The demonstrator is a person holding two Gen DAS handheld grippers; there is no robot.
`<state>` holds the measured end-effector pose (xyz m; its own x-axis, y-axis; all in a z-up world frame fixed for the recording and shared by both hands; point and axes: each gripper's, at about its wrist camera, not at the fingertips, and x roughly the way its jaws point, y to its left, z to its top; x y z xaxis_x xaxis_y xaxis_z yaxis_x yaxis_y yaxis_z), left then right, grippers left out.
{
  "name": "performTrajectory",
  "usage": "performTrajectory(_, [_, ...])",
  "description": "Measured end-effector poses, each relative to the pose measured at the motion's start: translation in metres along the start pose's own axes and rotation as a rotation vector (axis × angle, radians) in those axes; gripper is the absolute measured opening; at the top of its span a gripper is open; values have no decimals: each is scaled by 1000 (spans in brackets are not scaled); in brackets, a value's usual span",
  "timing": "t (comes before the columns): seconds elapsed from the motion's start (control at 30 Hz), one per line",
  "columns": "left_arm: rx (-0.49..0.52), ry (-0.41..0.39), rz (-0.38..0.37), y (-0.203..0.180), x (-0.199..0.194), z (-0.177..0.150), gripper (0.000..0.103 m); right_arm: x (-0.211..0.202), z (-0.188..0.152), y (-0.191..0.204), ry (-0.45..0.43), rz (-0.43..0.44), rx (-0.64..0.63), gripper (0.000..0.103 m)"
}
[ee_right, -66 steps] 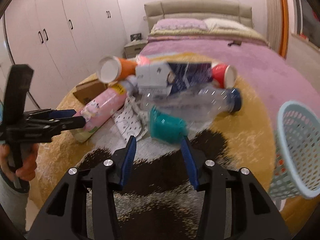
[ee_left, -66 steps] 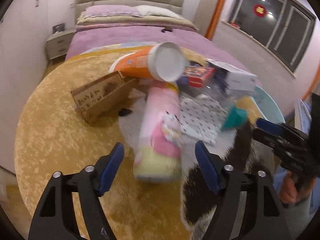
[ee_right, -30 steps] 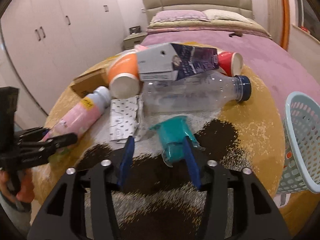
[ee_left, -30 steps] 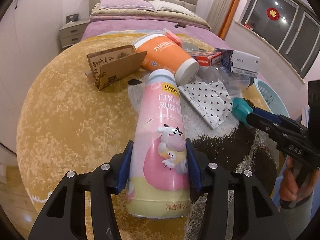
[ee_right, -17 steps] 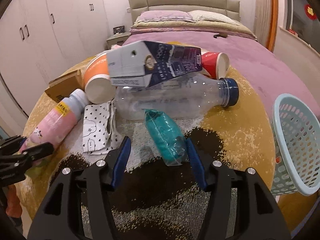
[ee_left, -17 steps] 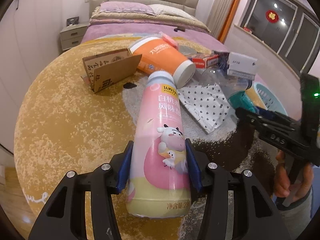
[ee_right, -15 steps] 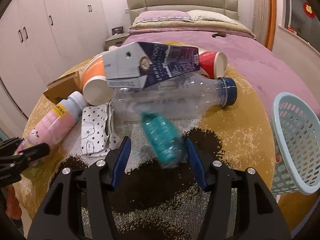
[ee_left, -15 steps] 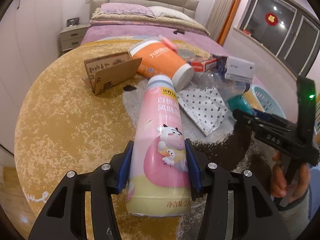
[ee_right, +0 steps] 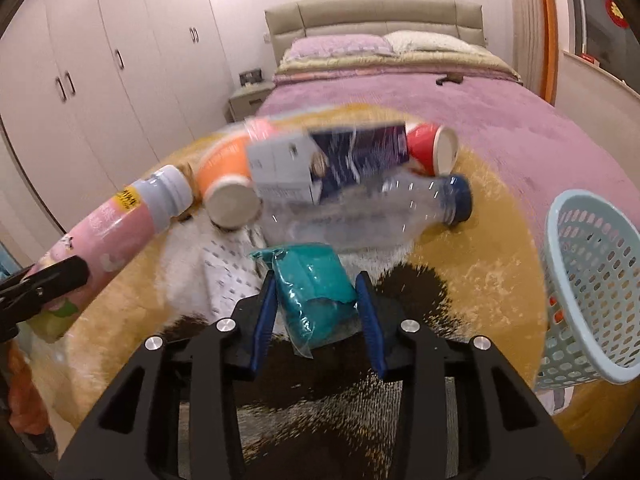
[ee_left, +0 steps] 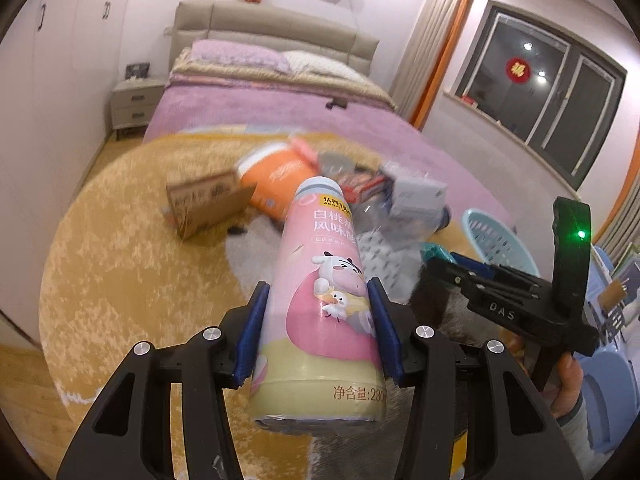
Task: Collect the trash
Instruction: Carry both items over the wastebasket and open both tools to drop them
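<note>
Left claw (ee_left: 318,336) clenched on a pink drink bottle (ee_left: 320,280) lifted above the yellow rug (ee_left: 120,260), right claw (ee_right: 316,312) closing around a teal wrapper (ee_right: 316,292) between its pads, litter pile behind, pale blue basket (ee_right: 592,280) at far right

Purple bed (ee_left: 280,116), white wardrobes (ee_right: 100,64), dark window (ee_left: 552,88)

Left gripper (ee_left: 318,334) clamped round its load; right gripper (ee_right: 316,308) with jaws closing, angled downward.
</note>
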<state>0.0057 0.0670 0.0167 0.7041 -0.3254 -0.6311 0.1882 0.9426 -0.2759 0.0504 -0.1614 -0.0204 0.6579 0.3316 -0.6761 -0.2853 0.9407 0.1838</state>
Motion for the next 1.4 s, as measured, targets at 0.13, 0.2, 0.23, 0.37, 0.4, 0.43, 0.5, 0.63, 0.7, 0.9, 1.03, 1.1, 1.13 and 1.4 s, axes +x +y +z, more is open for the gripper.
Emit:
performTrajectory(0.13, [46, -72, -25, -20, -18, 18, 47, -36, 13, 2, -83, 36, -2, 36])
performTrajectory(0.2, [78, -103, -45, -35, -24, 29, 47, -54, 21, 1, -134, 16, -8, 36])
performTrajectory(0.23, [94, -112, -54, -43, -24, 34, 47, -61, 23, -2, -154, 4, -5, 36])
performTrajectory(0.37, [169, -136, -98, -81, -16, 56, 47, -88, 35, -28, -227, -51, 32, 36])
performTrajectory(0.4, [188, -139, -108, -91, -12, 61, 47, -93, 36, -38, -240, -81, 45, 36])
performTrajectory(0.43, [205, -139, -116, -102, -6, 66, 47, -97, 38, -46, -248, -106, 58, 36])
performTrajectory(0.5, [232, -134, -140, -124, 8, 75, 47, -103, 41, -70, -260, -155, 105, 36])
performTrajectory(0.63, [267, -83, -210, -169, 48, 89, 47, -109, 42, -122, -263, -234, 223, 36])
performTrajectory(0.7, [280, -59, -240, -191, 70, 95, 47, -111, 40, -147, -261, -278, 275, 36])
performTrajectory(0.9, [325, 22, -288, -254, 139, 96, 47, -104, 27, -227, -225, -393, 437, 36])
performTrajectory(1.03, [354, 81, -291, -280, 180, 86, 47, -94, 16, -259, -191, -432, 494, 36])
performTrajectory(1.1, [366, 97, -305, -290, 195, 80, 47, -88, 11, -270, -175, -442, 512, 36])
performTrajectory(1.13, [367, 103, -310, -294, 201, 77, 48, -84, 10, -276, -164, -446, 521, 36])
performTrajectory(1.4, [337, 130, -349, -291, 220, 67, 75, -70, -12, -308, -120, -463, 613, 59])
